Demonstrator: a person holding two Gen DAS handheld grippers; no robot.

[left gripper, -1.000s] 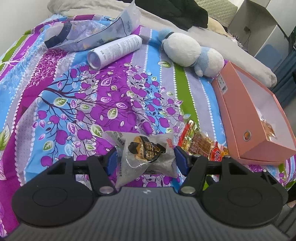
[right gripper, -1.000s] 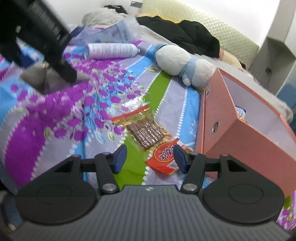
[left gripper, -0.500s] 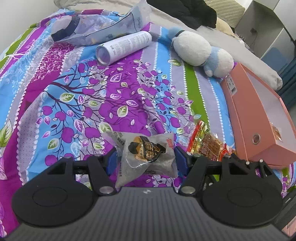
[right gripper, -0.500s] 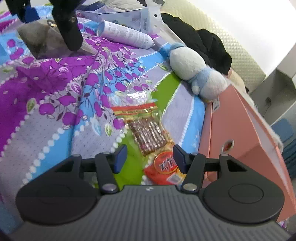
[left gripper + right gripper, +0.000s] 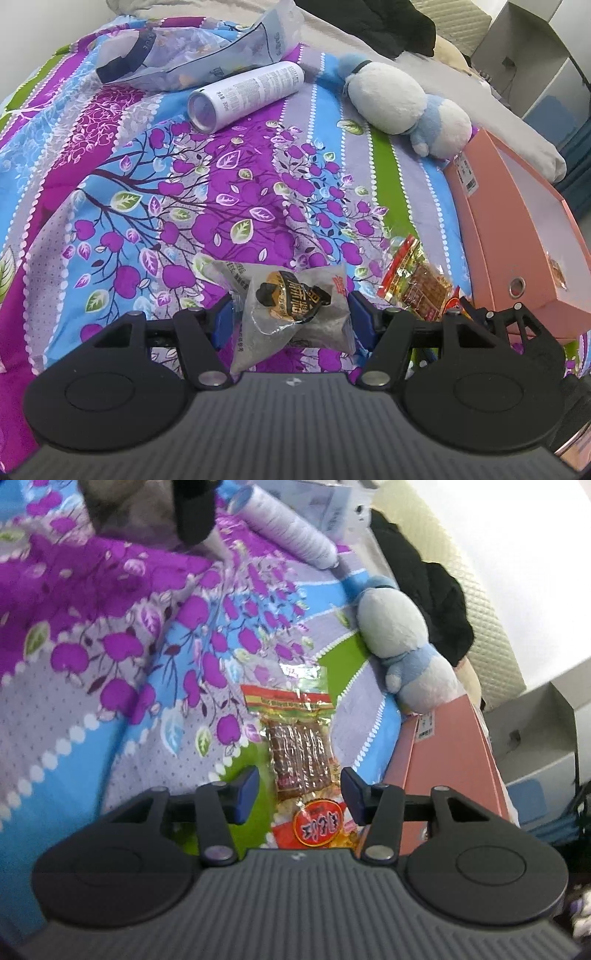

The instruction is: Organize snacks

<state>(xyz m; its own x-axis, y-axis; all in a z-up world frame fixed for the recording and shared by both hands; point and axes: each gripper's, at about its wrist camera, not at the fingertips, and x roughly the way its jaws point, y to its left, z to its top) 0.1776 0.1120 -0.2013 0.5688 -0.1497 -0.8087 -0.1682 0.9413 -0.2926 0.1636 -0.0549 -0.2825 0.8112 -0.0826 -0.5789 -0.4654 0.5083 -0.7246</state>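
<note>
Covering the bed, a purple floral quilt (image 5: pixel 155 206); left fingers (image 5: pixel 356 314) pinching a grey snack packet (image 5: pixel 295 314), right fingers (image 5: pixel 352 786) spread.

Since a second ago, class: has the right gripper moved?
Yes. The right gripper has rolled and closed in over the red snack packet beside the pink box, jaws narrowing.

We note the snack pouch (image 5: pixel 295 310) between the left tongs (image 5: pixel 291 317), over the bed (image 5: pixel 147 192). To its right a snack strip packet (image 5: pixel 417 284) lies on the bed, just left of the open box (image 5: pixel 517 236), with the right tongs (image 5: pixel 299 794) above its near end. Behind the box sits a plush toy (image 5: pixel 402 107); further left a cylinder can (image 5: pixel 247 94) lies on its side, a large bag (image 5: pixel 192 55) behind it.
</note>
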